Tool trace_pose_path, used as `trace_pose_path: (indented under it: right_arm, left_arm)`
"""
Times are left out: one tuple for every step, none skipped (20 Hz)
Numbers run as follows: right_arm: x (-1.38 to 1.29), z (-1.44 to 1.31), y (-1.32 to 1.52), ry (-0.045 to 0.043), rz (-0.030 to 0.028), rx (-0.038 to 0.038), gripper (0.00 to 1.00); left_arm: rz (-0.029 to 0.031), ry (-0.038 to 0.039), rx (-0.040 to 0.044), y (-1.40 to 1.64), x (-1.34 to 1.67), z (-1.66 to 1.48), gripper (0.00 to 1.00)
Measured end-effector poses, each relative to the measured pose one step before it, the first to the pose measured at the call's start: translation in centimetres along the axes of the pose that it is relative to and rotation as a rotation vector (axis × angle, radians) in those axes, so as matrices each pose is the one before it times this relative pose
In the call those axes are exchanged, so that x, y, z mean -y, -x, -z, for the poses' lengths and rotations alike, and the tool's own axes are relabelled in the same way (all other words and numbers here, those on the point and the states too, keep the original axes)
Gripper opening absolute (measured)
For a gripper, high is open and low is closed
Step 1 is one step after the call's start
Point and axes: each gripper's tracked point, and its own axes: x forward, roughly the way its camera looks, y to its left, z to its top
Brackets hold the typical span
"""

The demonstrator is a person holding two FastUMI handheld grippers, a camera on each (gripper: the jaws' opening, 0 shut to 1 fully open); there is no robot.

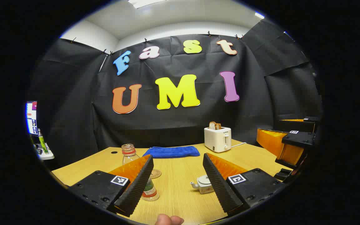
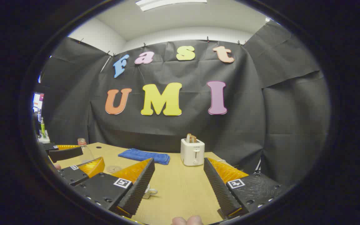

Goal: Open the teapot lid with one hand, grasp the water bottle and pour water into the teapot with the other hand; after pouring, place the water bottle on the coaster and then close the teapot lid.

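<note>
The clear water bottle [image 1: 129,153] stands uncapped on the wooden table [image 1: 180,200], its lower half hidden behind one finger of my left gripper [image 1: 177,157]. That gripper is open and holds nothing. A round coaster [image 1: 156,173] lies just right of the bottle. The small white teapot [image 1: 202,184], lid on, peeks out beside the other finger. In the right gripper view, my right gripper [image 2: 179,160] hangs open over the table, the teapot's handle [image 2: 151,191] showing by its left finger. The bottle [image 2: 84,150] and coaster [image 2: 114,169] sit further left.
A white toaster [image 1: 217,139] with toast stands at the back of the table, a folded blue cloth [image 1: 172,152] to its left. The right gripper [image 1: 270,126] shows at the far right of the left gripper view. The left gripper [image 2: 92,155] shows beside the bottle in the right gripper view.
</note>
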Motion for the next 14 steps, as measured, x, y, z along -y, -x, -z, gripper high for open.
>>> trace_pose_path:
  right_arm:
    - [0.015,-0.109,0.091,0.00194,0.00238,0.00211,0.97]
    - [-0.090,-0.113,0.124,-0.00019,0.00202,0.00321,0.97]
    - [-0.090,-0.208,0.105,0.00041,-0.00044,0.00561,0.97]
    - [-0.013,-0.074,-0.002,0.00344,-0.00071,0.00312,0.93]
    - [-0.073,-0.010,-0.002,0.00261,-0.00114,0.00001,0.97]
    - [-0.145,0.081,0.014,-0.00211,-0.00325,-0.00103,0.97]
    - [-0.118,0.023,0.021,-0.00261,-0.00359,-0.00120,0.95]
    - [-0.095,0.114,0.034,-0.00329,-0.00382,0.00038,0.97]
    - [-0.034,0.135,-0.135,0.00170,-0.00075,-0.00464,0.97]
    - [0.073,0.280,-0.094,-0.00051,0.00107,-0.00473,0.97]
    - [0.070,0.073,-0.089,-0.00678,0.00068,-0.00240,0.97]
    - [0.033,0.298,-0.091,-0.00978,-0.00234,-0.00429,0.95]
    - [-0.019,0.218,-0.071,-0.00656,-0.00163,-0.00483,0.95]
    - [0.023,0.373,-0.133,0.00120,-0.00380,-0.00547,0.95]
  left_arm:
    - [0.00142,0.00298,-0.00321,-0.125,-0.019,0.124,0.99]
    - [0.00032,0.00392,-0.00245,0.049,-0.057,0.059,0.99]
    - [-0.00110,0.00156,-0.00065,0.046,-0.067,-0.011,1.00]
    - [-0.00448,0.00003,-0.00022,-0.071,-0.115,0.011,0.99]
    - [-0.00381,-0.00086,-0.00039,0.006,-0.015,-0.014,0.99]
    - [-0.00117,0.00258,-0.00221,-0.098,-0.112,0.147,0.99]
    - [-0.00128,0.00211,-0.00429,-0.051,-0.061,0.140,1.00]
    - [-0.00166,0.00051,-0.00051,-0.044,-0.044,0.041,0.99]
    - [-0.00282,-0.00111,-0.00115,-0.114,-0.018,0.005,1.00]
    - [-0.00235,0.00164,-0.00278,0.010,-0.180,0.156,0.99]
    - [-0.00306,0.00436,-0.00401,-0.029,-0.122,0.141,0.99]
    - [-0.00170,0.00355,-0.00433,-0.020,-0.079,0.223,0.99]
    - [-0.00250,0.00089,-0.00342,-0.050,-0.126,0.161,0.99]
    - [-0.00299,-0.00144,-0.00079,-0.050,-0.039,-0.042,0.99]
